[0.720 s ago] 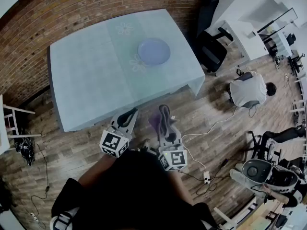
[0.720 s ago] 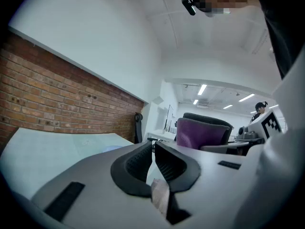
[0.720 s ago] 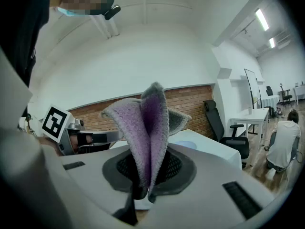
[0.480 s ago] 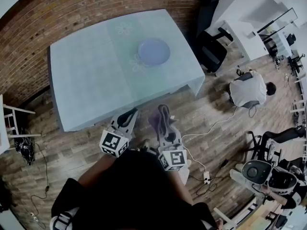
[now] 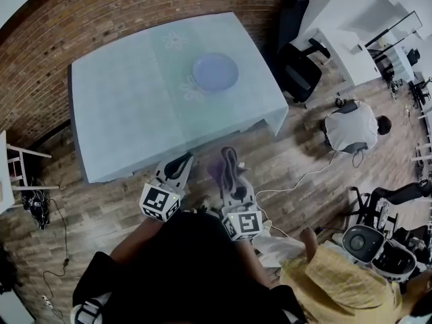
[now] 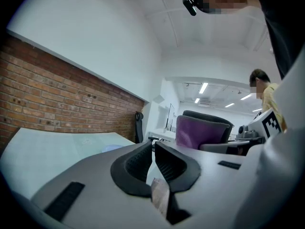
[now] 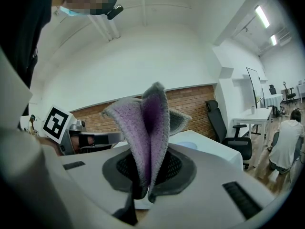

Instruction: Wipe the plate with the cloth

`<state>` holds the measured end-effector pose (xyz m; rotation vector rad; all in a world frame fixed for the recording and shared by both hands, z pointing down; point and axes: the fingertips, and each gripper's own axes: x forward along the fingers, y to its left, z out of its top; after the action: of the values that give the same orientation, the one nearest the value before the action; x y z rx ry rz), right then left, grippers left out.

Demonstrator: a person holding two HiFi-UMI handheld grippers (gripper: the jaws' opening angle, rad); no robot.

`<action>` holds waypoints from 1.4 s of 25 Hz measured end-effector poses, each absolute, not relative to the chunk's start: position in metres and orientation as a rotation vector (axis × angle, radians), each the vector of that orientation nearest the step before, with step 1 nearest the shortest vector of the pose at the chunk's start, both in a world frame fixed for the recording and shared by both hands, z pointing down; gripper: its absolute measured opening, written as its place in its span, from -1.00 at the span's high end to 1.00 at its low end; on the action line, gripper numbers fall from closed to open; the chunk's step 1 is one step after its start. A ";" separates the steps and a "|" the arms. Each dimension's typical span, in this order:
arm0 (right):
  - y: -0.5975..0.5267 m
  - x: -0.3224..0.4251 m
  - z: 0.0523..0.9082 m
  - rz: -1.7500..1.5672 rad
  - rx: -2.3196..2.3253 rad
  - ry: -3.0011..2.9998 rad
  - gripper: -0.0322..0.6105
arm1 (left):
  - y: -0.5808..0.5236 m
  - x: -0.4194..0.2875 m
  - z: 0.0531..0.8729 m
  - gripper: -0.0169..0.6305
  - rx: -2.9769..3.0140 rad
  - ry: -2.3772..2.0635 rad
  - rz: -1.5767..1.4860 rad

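Gripping the purple cloth (image 7: 145, 123) in the right claw (image 7: 147, 168), closed firmly on the folded lower part, with the fluffy upper folds standing free above the dark pads. Holding the left claw (image 6: 153, 144) empty and almost fully closed, with only a thin slit between its two pads and nothing inside.

Seen from the head view: both claws side by side, low over the wooden floor (image 5: 101, 201), pointing toward the near edge of the tabletop (image 5: 128, 100) but not reaching over it.

Lying flat on the far right part of the pale tabletop, well apart from both claws and from the cloth: a light blue plate (image 5: 215, 72), just beside a faint flower print.

Behind the tabletop, a brick wall (image 5: 101, 12). To the right of it, a black office chair (image 5: 297, 73), and further on, a person in white (image 5: 349, 127) crouching on the floor. At the lower right corner, another person in yellow (image 5: 337, 282).
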<state>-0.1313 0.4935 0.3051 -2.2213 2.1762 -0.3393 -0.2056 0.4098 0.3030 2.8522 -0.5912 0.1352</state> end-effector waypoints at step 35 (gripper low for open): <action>0.484 -0.009 0.336 -0.421 -2.165 2.221 0.71 | 0.391 -0.089 0.330 0.81 2.810 -0.694 0.189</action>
<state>-0.0092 0.4845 0.3359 -2.1648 2.2207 -0.4209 -0.0887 0.3913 0.3302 2.8104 -0.6936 0.1893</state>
